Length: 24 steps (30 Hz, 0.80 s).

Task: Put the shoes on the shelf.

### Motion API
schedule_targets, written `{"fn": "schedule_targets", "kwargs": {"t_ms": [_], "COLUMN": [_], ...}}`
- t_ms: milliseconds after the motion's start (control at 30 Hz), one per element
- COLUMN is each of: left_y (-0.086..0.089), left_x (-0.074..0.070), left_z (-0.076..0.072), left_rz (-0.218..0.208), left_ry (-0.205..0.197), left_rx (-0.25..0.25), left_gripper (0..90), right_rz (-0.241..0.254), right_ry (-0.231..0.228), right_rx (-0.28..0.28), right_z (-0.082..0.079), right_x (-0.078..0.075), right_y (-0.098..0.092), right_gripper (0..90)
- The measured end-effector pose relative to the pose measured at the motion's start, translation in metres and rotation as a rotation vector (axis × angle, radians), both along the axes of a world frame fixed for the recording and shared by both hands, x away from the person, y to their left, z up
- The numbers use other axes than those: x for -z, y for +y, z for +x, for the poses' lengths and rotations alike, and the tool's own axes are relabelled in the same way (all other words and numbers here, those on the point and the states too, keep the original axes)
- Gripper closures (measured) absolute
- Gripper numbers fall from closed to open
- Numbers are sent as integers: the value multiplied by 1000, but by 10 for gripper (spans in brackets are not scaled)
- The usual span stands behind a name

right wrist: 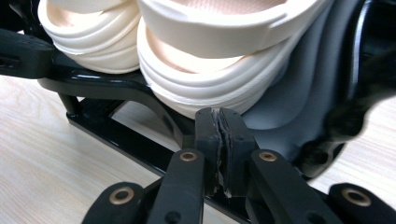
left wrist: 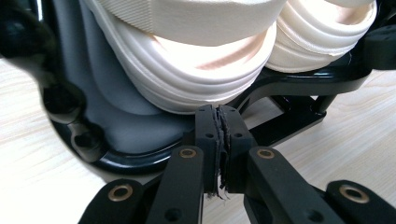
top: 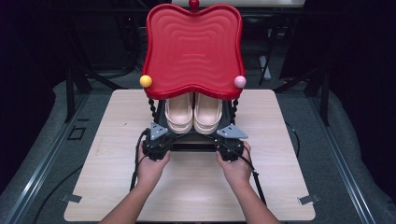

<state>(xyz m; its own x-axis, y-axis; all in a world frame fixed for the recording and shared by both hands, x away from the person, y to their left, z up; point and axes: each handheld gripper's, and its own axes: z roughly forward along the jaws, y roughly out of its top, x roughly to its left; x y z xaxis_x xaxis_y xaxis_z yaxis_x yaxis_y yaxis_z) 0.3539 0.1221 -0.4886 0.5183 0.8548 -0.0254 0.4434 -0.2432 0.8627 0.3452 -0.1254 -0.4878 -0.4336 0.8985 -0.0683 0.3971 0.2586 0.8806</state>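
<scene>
Left gripper (top: 161,135) sits w/ jaws pressed together, nothing between the pads, tips parked right at the toe of the left cream sandal (top: 179,113). Right gripper (top: 227,135) mirrors it: jaws together too, empty, tips at the toe of the right cream sandal (top: 208,113). In the left gripper view the shut tips (left wrist: 222,123) nearly touch that sandal's ribbed sole (left wrist: 187,79); can't tell if there's contact. Same story in the right gripper view, tips (right wrist: 219,123) just under the other sandal's sole (right wrist: 205,88).

Both sandals sit side by side, toes toward the person, on the black rack's (top: 194,145) lower shelf, under the red tray top (top: 193,46), rack roughly mid-table (top: 275,177).

Looks like the step is getting a sandal off the shelf. To do it well, I'd say: spread the jaws first, they're no use shut. The sole is thick and soft, so go in level and bite the toe edge or the strap, not the rounded ribs, which prob. slip. Pull straight back toward the person, keep low so nothing knocks the red top. One shoe per gripper, don't crowd the middle where the pair touches.

Count: 2 grippers, 2 hands, 2 sandals, 1 rack, 1 red tray top, 3 ball knobs on it (yellow (top: 145,80), pink (top: 240,81), red (top: 193,4)), 1 table.
</scene>
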Motion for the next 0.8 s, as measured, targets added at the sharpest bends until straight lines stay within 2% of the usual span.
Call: {"fn": "schedule_targets", "kwargs": {"t_ms": [33,200,233,367,600,700,800], "left_y": [0,9,11,15,10,8,7], "left_x": [0,-4,-4,-6,-10,-11,-11], "left_z": [0,-5,-5,-1,6,7,9], "left_rz": [0,-14,-14,-15,-29,-21,-33], "left_ry": [0,-16,-21,-20,-20,-21,-17], "left_rx": [0,-14,-16,-35,-42,-46,-45], "left_gripper": [873,872,872,871,871,879,885], "right_rz": [8,9,6,22,53,52,43], "right_ry": [-25,-38,-25,-44,-36,-36,-32], "right_rx": [8,25,29,55,71,71,72], "right_z": [0,-1,-1,4,15,17,18], "right_x": [1,-3,-4,-6,-10,-10,-11], "right_y": [-1,-8,-10,-13,-10,-7,-5], "right_gripper": [868,870,871,871,871,882,891]}}
